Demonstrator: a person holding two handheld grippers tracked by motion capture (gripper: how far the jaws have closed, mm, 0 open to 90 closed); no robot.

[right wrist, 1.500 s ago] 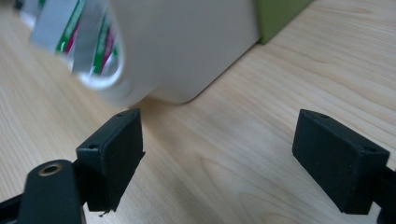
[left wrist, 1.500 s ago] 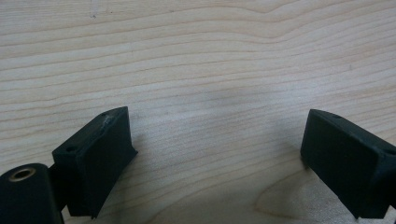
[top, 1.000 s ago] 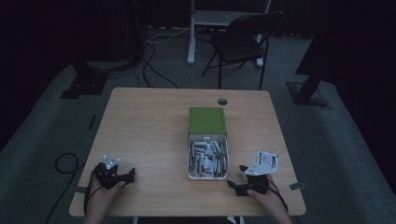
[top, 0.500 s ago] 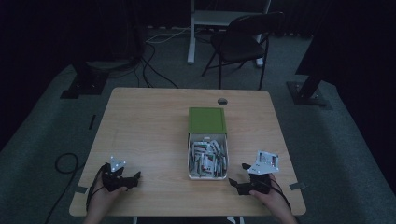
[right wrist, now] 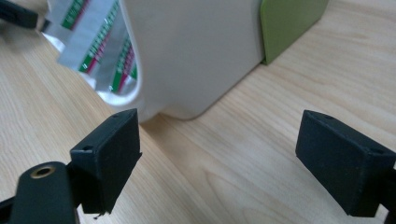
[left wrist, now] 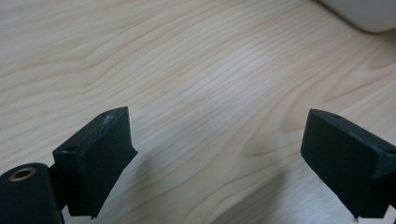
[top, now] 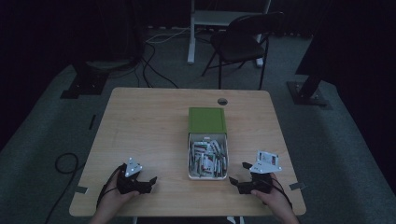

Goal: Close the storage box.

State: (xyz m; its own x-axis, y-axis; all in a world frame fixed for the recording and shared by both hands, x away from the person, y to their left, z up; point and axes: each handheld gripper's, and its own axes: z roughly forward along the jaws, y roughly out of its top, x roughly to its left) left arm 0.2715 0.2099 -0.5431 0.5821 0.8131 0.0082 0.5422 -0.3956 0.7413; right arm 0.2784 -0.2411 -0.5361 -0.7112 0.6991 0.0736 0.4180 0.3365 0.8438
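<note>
Fingers of both grippers stand wide apart with nothing between them. The left gripper [top: 150, 180] rests low on the wooden table [top: 140, 126], well to the left of the white box [top: 207, 177]; the right gripper [top: 236, 177] sits just beside the box's near right corner. The box holds a heap of small green-and-silver packets [top: 208, 157], and its green lid [top: 207, 120] lies touching its far end.

Risk, as judged: the right gripper's left finger [right wrist: 108, 156] is very near the box wall [right wrist: 191, 56]. A forward push could shove or tip the light box and spill packets; closing carelessly could pinch the rim rather than a packet.

From above, the whole layout and both hands are plain, but the jaw gap is hard to read. The right gripper view shows packets [right wrist: 100, 44] hanging over the box edge. The left gripper view shows bare wood between its fingers [left wrist: 95, 158] and a box corner [left wrist: 369, 11] far off.
</note>
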